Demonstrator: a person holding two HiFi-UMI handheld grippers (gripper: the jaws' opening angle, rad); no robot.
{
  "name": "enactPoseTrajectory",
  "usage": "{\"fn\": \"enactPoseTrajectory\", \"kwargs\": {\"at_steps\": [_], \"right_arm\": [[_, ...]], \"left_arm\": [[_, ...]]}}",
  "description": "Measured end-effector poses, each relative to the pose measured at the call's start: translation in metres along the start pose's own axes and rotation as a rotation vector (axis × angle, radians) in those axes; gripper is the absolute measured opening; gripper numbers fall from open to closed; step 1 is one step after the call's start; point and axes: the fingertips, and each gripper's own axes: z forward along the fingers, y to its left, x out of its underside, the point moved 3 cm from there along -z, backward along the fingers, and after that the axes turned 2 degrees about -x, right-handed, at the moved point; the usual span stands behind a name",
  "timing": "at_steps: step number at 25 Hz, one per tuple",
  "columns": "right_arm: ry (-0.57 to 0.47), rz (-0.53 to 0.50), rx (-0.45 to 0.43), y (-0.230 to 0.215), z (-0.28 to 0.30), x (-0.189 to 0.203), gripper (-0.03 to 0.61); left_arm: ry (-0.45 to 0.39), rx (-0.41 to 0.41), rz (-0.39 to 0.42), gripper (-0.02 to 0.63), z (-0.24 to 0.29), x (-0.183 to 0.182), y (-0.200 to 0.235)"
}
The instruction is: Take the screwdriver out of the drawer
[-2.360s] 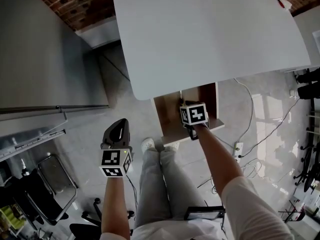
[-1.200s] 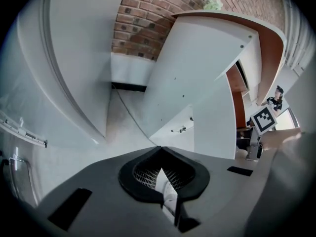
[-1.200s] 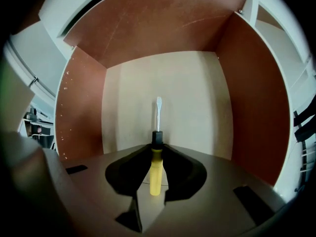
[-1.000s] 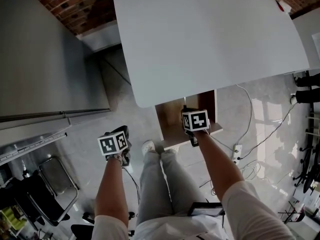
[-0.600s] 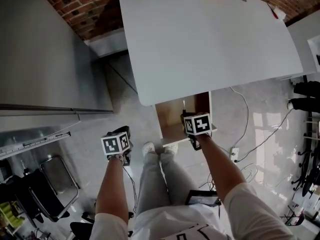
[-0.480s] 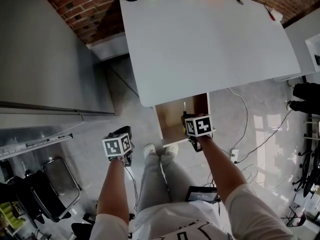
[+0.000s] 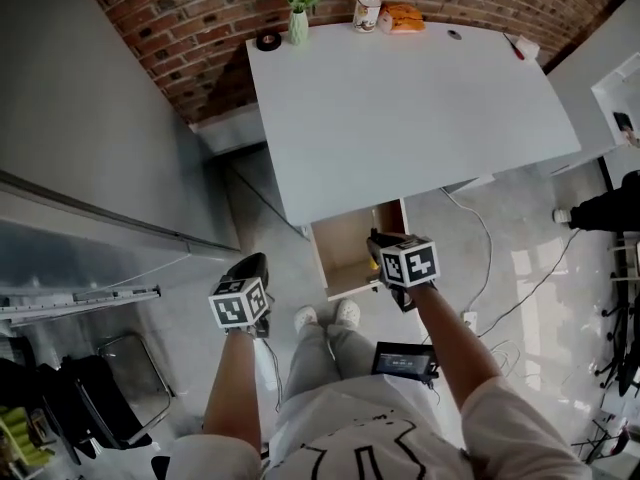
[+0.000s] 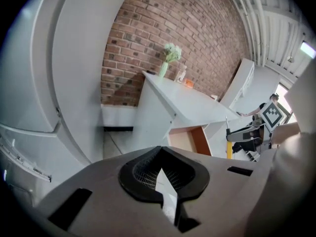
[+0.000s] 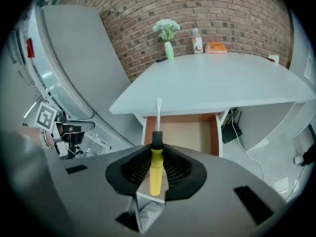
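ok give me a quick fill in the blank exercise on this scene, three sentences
1. The right gripper is shut on a screwdriver with a ____ handle.
2. The drawer under the white table stands ____.
3. The vase stands at the table's far edge, by the ____ wall.

Missing words: yellow; open; brick

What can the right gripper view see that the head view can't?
Only the right gripper view shows the right gripper squeezing the screwdriver by its yellow handle, metal tip pointing ahead. Only the head view shows the person's white shoes and legs from above. Both show the white table, the open drawer under it and the vase of flowers.
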Motion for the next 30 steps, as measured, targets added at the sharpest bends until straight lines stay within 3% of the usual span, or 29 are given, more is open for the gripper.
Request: {"fn": "enactPoseTrajectory", "kwargs": {"at_steps": [6,12,16,21,30], "right_arm": [[-0.102,-0.077,-0.018,0.021,-0.059,-0.03,0.077],[-0.316,0.02,-0.024,0.038,-0.123,-0.066,0.077],[-0.44,0.008,-0.01,0.05,-0.161,-0.086,0.077],[-0.54,-0.056,-0.027,0.066,-0.197,-0.099,0.077],[-0.702,-0.278,0.011,0.095,-0.243,-0.115,0.077]], "left_arm": [[-0.142,0.014,0.054,0.005,-0.044,-0.044,-0.021],[-0.296,0.031,0.083,0.005,-0.091,-0.084,-0.04],[-0.377,0.033,0.076,0.006,-0.114,-0.107,-0.052],[-0.474,0.047,0.134,0.005,-0.138,-0.137,-0.076],[-0.628,0.051,0.306,0.005,-0.181,-0.18,-0.107]]}}
